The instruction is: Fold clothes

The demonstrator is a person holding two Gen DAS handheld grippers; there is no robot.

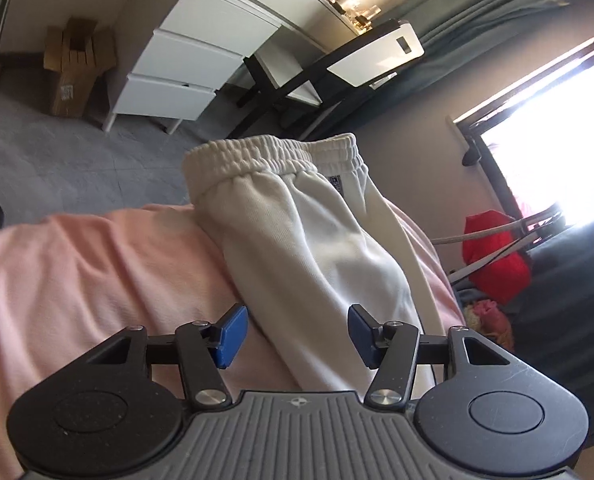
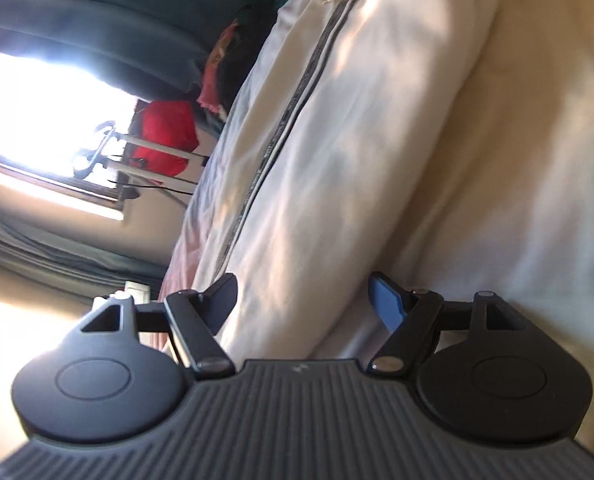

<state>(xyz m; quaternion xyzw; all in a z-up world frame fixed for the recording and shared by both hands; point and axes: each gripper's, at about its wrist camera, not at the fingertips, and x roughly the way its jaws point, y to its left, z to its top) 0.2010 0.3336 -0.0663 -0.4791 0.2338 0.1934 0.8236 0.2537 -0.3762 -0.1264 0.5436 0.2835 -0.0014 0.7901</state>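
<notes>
Cream sweatpants [image 1: 305, 232] lie folded lengthwise on a pink bedsheet [image 1: 77, 280], with the elastic waistband [image 1: 273, 152] at the far end near the bed's edge. My left gripper [image 1: 297, 338] is open, its blue pads either side of the near part of the pants, just above the fabric. In the right wrist view the same cream pants [image 2: 397, 140] fill the frame, with a dark side stripe [image 2: 293, 92] running along them. My right gripper [image 2: 303, 304] is open, close over the cloth, and holds nothing.
A white drawer unit [image 1: 185, 64] and a desk [image 1: 297, 4] stand beyond the bed on grey carpet, with cardboard boxes [image 1: 77, 64] at the wall. A bright window [image 1: 557, 140], a red bag [image 1: 493, 256] and dark curtains are at the right.
</notes>
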